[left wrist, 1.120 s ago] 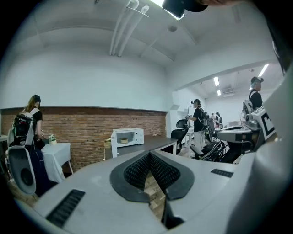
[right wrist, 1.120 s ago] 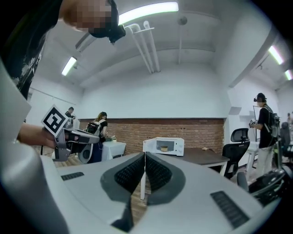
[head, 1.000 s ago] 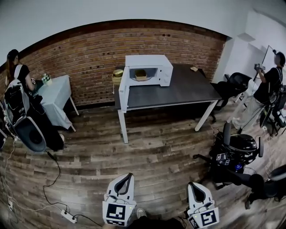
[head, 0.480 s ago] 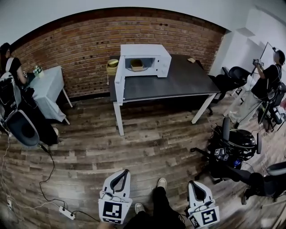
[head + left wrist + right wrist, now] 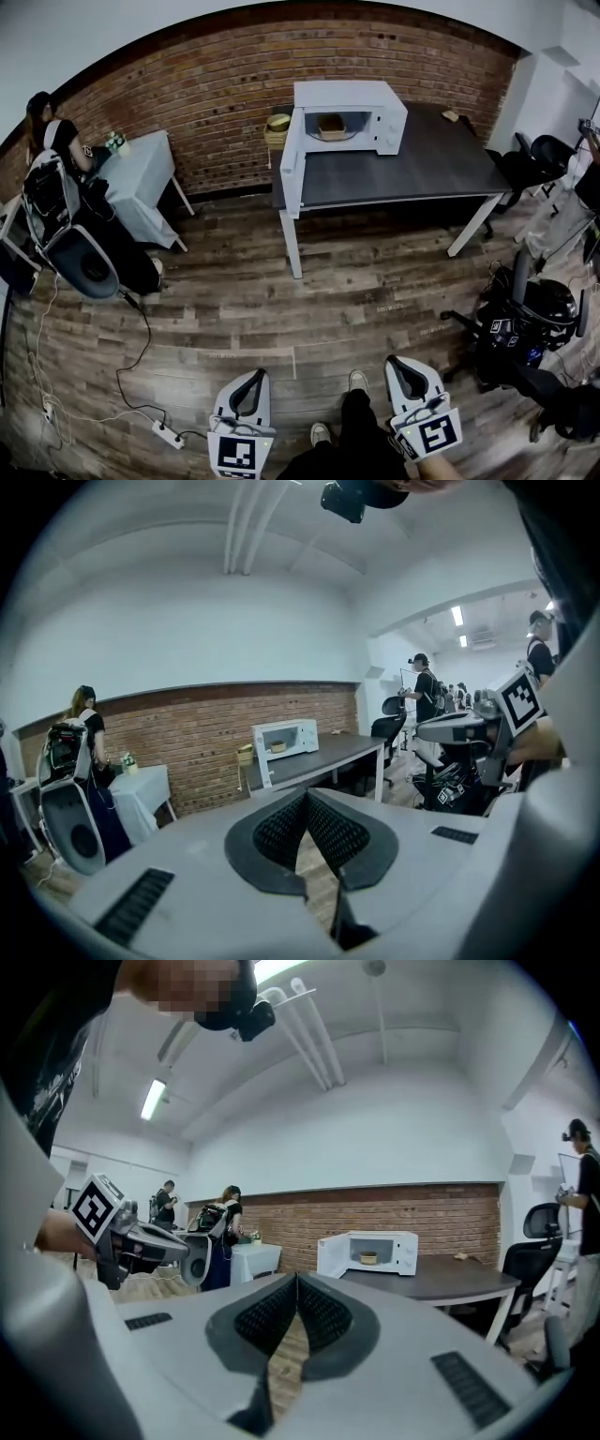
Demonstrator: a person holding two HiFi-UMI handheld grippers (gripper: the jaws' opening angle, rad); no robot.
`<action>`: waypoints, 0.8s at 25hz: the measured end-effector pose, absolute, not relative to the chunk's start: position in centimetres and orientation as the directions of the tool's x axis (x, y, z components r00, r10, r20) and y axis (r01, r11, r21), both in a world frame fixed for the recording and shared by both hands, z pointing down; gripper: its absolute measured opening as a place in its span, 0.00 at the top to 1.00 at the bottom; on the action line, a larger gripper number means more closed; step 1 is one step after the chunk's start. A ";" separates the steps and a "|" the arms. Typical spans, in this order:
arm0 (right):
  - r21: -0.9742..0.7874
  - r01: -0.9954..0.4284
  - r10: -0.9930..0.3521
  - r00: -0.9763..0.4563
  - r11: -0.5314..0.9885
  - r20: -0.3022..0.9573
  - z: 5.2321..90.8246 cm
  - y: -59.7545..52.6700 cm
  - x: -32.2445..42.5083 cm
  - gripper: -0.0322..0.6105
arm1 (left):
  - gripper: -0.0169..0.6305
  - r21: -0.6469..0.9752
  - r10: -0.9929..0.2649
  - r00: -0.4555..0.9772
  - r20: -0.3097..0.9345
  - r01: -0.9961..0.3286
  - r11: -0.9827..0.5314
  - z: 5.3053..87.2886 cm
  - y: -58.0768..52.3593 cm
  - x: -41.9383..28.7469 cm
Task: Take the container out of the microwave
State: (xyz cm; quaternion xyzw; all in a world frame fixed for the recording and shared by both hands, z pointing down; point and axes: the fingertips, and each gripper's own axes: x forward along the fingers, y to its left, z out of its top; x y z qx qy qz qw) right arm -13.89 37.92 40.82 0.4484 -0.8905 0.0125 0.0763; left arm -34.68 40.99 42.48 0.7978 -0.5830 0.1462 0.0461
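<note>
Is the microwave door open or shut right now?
Open. The door stands swung out from the front of the microwave, and the container sits in plain sight inside.

A dark table [image 5: 412, 178] on white legs carried the open microwave [image 5: 375, 103] at its left end and a small object [image 5: 451, 115] near its far edge

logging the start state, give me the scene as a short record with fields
microwave: white, at the left end of the dark table, by the brick wall
door: open
container: inside the microwave, untouched
left tongs: shut, empty, far from the table
right tongs: shut, empty, far from the table
</note>
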 end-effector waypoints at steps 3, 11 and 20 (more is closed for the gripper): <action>0.027 -0.807 -0.798 -0.577 0.590 0.174 42.0 36.3 -12.5 0.85 | 0.96 -0.085 -0.912 0.286 0.295 -0.942 -0.323 42.6 39.3 -32.8; -0.022 -0.846 -0.832 -0.529 0.533 0.166 42.2 29.5 -6.0 0.85 | 0.96 -0.150 -0.901 0.323 0.288 -0.914 -0.376 40.0 31.1 -26.4; -0.055 -0.829 -0.817 -0.559 0.557 0.145 42.1 22.5 -1.6 0.85 | 0.96 -0.136 -0.912 0.274 0.304 -0.935 -0.326 38.6 24.7 -22.4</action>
